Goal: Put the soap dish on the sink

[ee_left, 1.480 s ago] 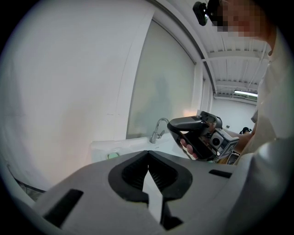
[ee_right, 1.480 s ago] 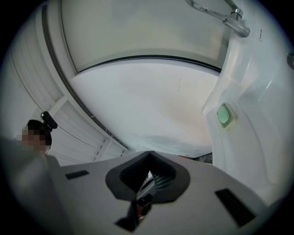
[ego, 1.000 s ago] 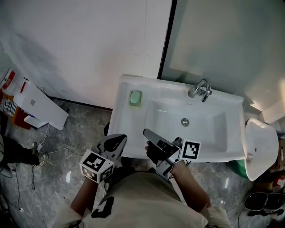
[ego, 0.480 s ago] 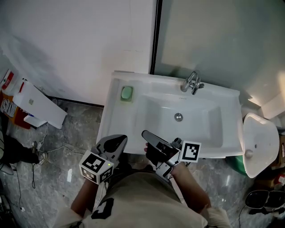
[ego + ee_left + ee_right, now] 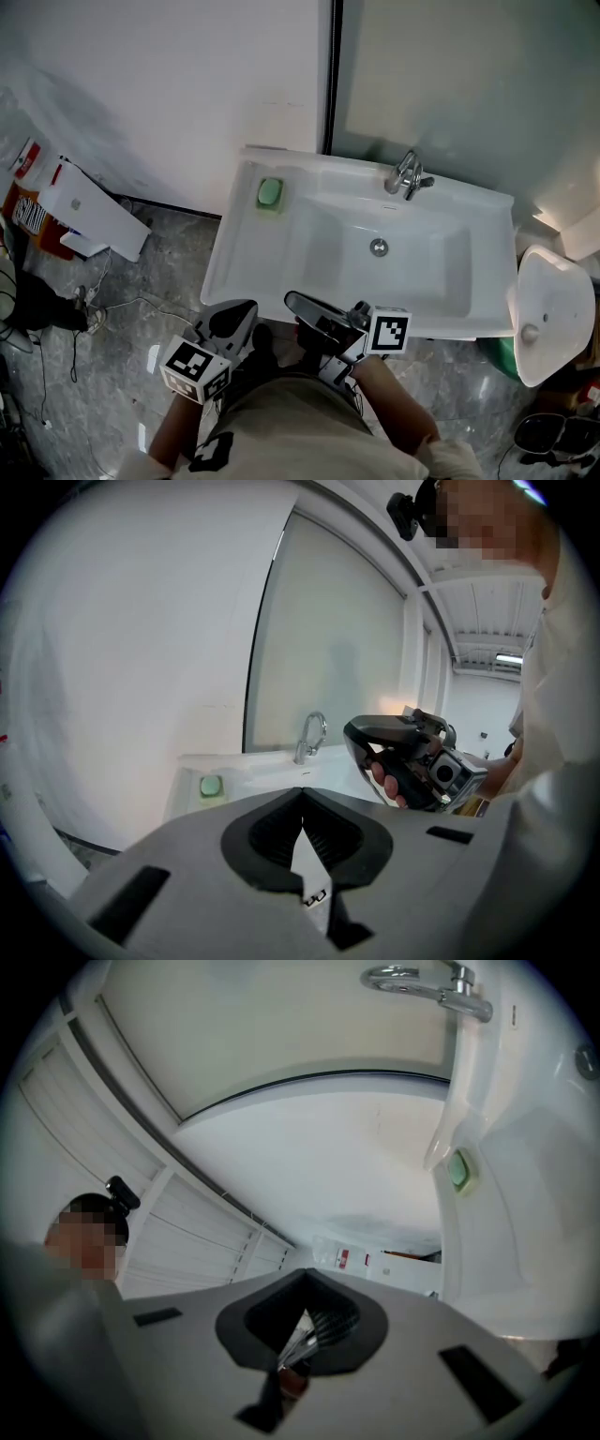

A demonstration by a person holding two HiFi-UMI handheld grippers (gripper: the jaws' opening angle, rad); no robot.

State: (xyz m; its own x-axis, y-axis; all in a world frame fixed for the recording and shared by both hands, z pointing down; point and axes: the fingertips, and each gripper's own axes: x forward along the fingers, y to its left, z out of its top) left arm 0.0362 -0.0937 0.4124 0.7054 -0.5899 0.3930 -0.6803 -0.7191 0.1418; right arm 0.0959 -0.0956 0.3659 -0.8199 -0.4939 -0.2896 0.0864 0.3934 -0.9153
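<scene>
Grey marble floor (image 5: 141,281) and white wall (image 5: 169,84) frame the white sink (image 5: 221,272). Left gripper (image 5: 234,315) hangs just off the sink's front edge, jaws together, nothing in them. Green soap dish (image 5: 270,193) sits on the sink's rear left ledge. Right gripper (image 5: 302,305) is at the sink's front edge, jaws together, empty. Tap (image 5: 406,174) is at the sink's rear. Judgement: placing looks done, so the next move calls only for keeping clear of the dish.

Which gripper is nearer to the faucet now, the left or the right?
Right. The right gripper is at the front rim of the sink, opposite the faucet. The left gripper is off the sink's front left corner, farther away.
</scene>
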